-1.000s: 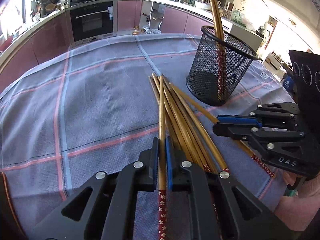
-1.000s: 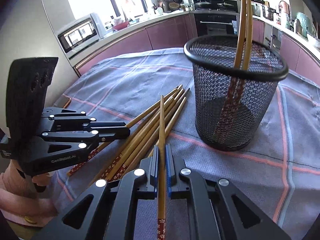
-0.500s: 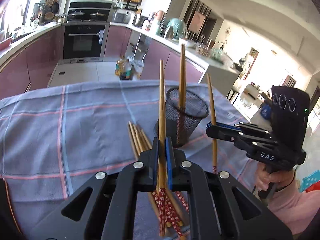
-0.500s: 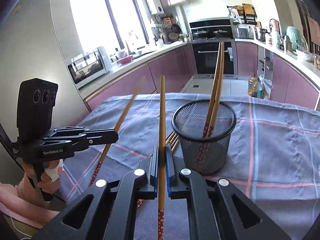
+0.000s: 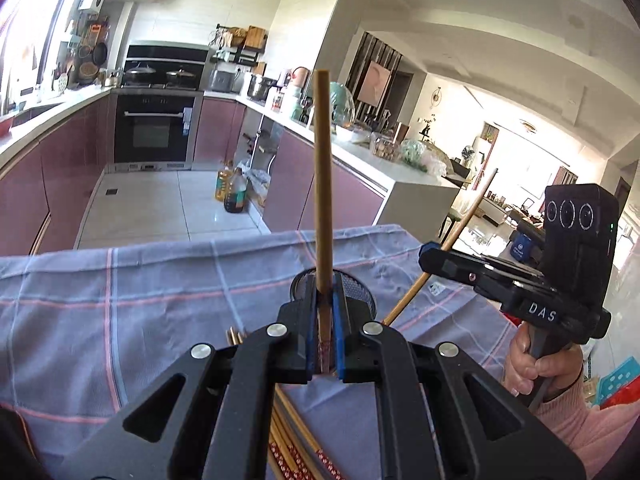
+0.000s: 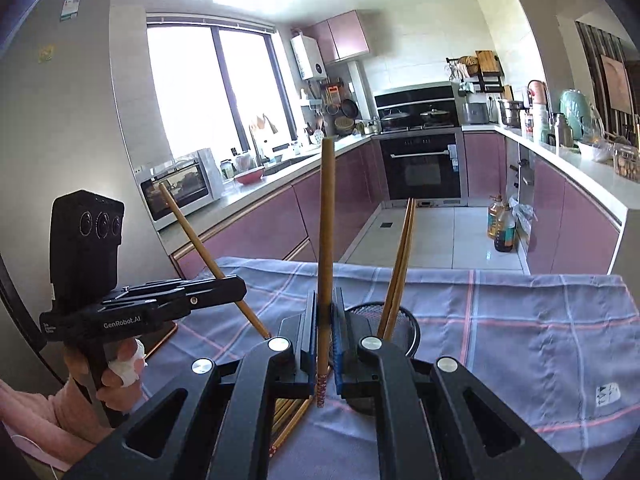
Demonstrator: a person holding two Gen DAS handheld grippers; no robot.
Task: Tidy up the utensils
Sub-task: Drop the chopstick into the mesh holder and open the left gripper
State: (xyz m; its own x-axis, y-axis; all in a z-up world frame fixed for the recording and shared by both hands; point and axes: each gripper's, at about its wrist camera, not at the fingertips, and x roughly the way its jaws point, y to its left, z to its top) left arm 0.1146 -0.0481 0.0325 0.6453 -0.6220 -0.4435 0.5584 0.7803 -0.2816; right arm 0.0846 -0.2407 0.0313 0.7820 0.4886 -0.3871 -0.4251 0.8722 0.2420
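A: Over the bench [image 5: 120,296], both tongs are up off the cloth. Left tongs [image 5: 324,300] clenched on one chopstick [image 5: 322,168], its plain end pointing up and away.

B: Right tongs [image 6: 326,320]?

A: Clenched on a second chopstick [image 6: 326,216], patterned end hanging just below the pads. From the left camera it slants up through the right tongs' tip.

B: Mesh cup [image 6: 408,326]?

A: On the cloth just beyond both tongs, mostly hidden behind them. Two chopsticks [image 6: 400,264] stand in it, leaning together.

B: Loose ones?

A: A pile [image 5: 292,440] lies on the cloth under the left tongs, patterned ends near. Count unclear. A hand [image 5: 532,364] grips the right handle; the other hand [image 6: 116,376], one finger bandaged, grips the left.
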